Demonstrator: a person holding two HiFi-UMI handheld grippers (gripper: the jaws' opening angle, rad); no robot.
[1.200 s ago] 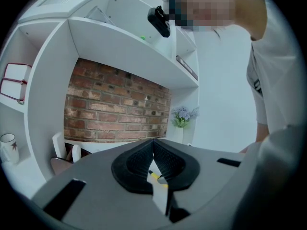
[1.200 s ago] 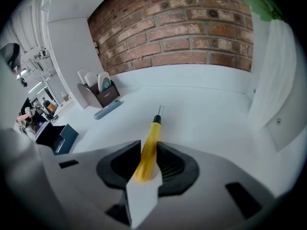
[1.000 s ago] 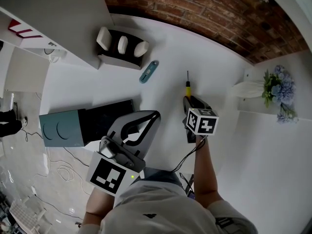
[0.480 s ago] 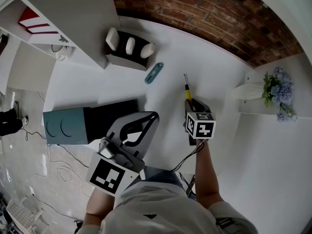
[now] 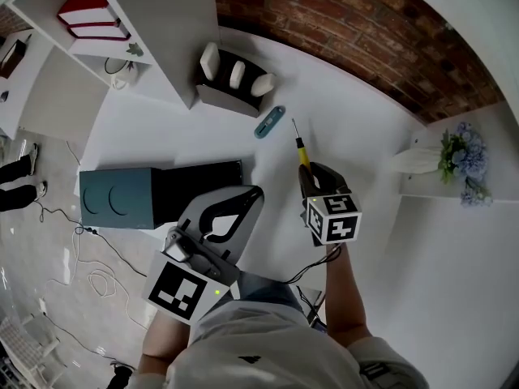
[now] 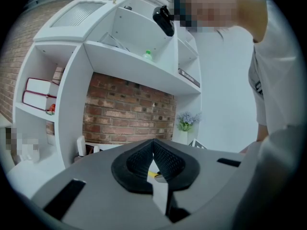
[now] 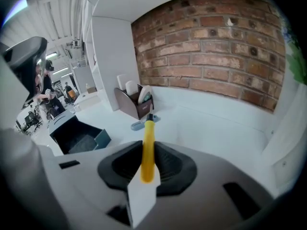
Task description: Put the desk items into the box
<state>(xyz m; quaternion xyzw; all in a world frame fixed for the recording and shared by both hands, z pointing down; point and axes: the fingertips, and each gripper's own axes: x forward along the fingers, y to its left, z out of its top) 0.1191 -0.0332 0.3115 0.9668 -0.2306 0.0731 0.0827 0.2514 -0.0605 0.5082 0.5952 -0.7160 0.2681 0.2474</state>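
In the head view the right hand-held gripper [image 5: 306,177], jaws having just been closing, is gripping the yellow screwdriver [image 5: 298,148] right of the open box [image 5: 203,169] on the counter [image 5: 357,120]; the left gripper view is showing the left hand-held gripper [image 6: 153,150] pinched together, empty; the right gripper view, pads [image 7: 168,164] clamping the screwdriver.

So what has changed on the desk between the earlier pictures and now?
The right gripper has just closed its jaws on the yellow screwdriver and lifted it off the desk. The left gripper is shut and empty as before. The box, the small blue tool and the brown holder lie where they were.
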